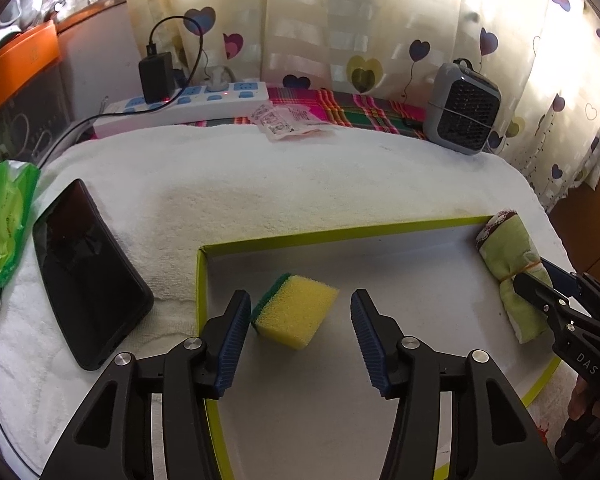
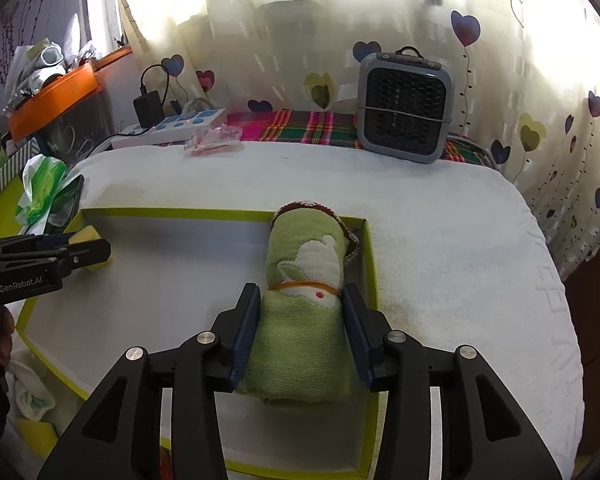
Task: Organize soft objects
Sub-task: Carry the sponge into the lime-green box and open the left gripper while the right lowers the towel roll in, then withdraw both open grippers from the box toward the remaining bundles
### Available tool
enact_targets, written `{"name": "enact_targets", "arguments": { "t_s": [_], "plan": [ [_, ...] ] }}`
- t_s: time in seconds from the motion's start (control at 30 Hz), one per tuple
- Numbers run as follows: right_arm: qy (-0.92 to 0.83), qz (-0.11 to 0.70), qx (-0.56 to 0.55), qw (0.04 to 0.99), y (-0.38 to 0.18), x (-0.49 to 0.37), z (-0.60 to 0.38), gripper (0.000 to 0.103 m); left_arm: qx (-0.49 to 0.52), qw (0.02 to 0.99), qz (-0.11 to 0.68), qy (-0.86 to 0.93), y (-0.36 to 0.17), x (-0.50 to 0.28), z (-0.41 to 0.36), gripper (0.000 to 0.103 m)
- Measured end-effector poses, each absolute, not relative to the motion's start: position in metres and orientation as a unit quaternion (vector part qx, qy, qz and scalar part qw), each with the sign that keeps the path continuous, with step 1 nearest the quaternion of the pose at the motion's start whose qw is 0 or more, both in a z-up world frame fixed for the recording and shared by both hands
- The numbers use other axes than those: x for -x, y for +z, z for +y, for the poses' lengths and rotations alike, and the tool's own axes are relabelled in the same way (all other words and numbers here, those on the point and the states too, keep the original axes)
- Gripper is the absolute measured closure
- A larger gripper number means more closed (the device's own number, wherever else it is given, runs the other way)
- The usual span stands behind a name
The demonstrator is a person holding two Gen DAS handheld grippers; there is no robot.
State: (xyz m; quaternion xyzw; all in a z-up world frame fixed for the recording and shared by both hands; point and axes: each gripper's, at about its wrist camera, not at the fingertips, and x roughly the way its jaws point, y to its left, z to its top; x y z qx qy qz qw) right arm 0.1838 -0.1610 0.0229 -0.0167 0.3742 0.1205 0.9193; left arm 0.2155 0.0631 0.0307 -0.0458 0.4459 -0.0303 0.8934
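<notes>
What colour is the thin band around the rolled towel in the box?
Orange. The band circles the green rolled towel; the right wrist view shows it best.

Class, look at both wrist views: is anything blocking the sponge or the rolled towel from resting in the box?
Nothing visible does. The sponge already lies on the box floor between the open left gripper fingers. The rolled towel lies inside along the right wall, between the right gripper fingers.

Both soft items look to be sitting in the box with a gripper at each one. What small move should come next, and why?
Probably lift both grippers up and away. The sponge lies on the floor of the box, with the left gripper open and clear of it. The rolled towel rests along the box's right wall, and the right gripper sits close on either side, seemingly letting go.
</notes>
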Motion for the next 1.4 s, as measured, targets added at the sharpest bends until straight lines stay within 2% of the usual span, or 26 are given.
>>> {"name": "enact_targets", "arguments": {
  "t_s": [0.4, 0.77, 1.4],
  "plan": [
    [0.134, 0.352, -0.008, 0.926, 0.032, -0.173, -0.168, 0.045, 0.064, 0.898, 0.434, -0.035, 0.039, -0.203, 0.068, 0.046],
    [0.132, 0.335, -0.022, 0.933, 0.045, -0.151, -0.173, 0.045, 0.084, 0.907, 0.412, -0.018, 0.061, -0.166, 0.088, 0.045],
    [0.138, 0.322, -0.048, 0.935, 0.053, -0.084, -0.185, 0.045, 0.094, 0.912, 0.4, -0.006, 0.067, -0.081, 0.104, 0.045]
  ]
}}
